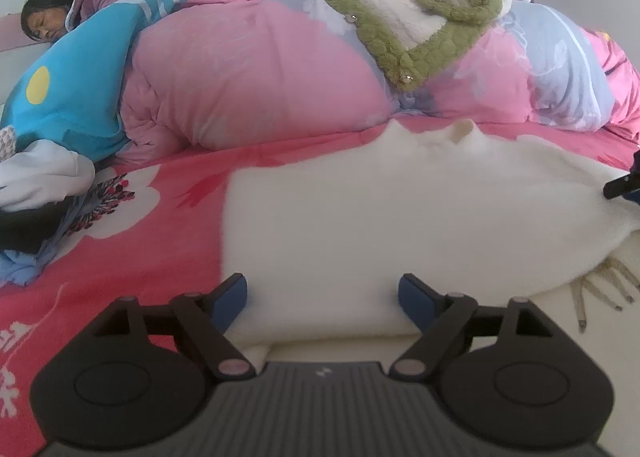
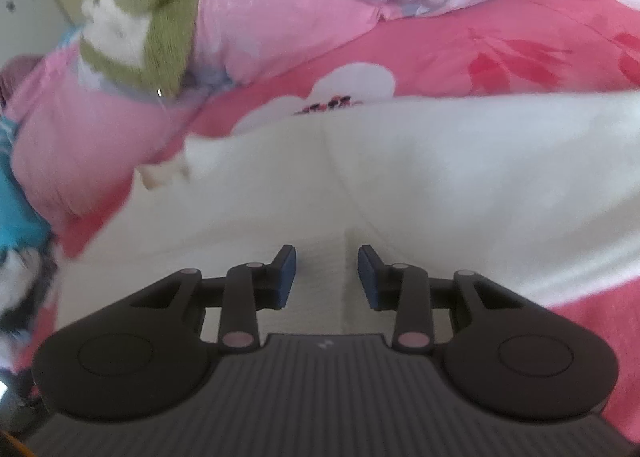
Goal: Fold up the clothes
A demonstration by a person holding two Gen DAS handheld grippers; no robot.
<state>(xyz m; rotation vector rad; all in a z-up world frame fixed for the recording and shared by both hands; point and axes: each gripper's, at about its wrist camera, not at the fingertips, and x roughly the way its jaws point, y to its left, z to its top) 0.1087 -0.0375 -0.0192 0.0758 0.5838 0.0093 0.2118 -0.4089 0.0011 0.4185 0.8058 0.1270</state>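
Observation:
A white garment [image 1: 400, 217] lies spread on the pink flowered bed sheet [image 1: 152, 249], with thin tan cords [image 1: 600, 289] at its right edge. My left gripper [image 1: 322, 291] stands wide open over its near folded edge, and the cloth lies between the blue pads [image 1: 236, 293] without being pinched. In the right wrist view the same white garment [image 2: 420, 177] fills the middle. My right gripper [image 2: 327, 275] is open just above it, a crease in the cloth running between the pads [image 2: 286, 273]. A dark tip of the right gripper [image 1: 622, 183] shows at the right edge of the left wrist view.
A bulky pink and lilac duvet [image 1: 260, 77] is heaped behind the garment, with a green and cream fleece garment [image 1: 420, 17] on top. A person [image 1: 44, 17] lies at the far left behind a blue cushion [image 1: 72, 97]. More clothes [image 1: 36, 185] are piled at the left.

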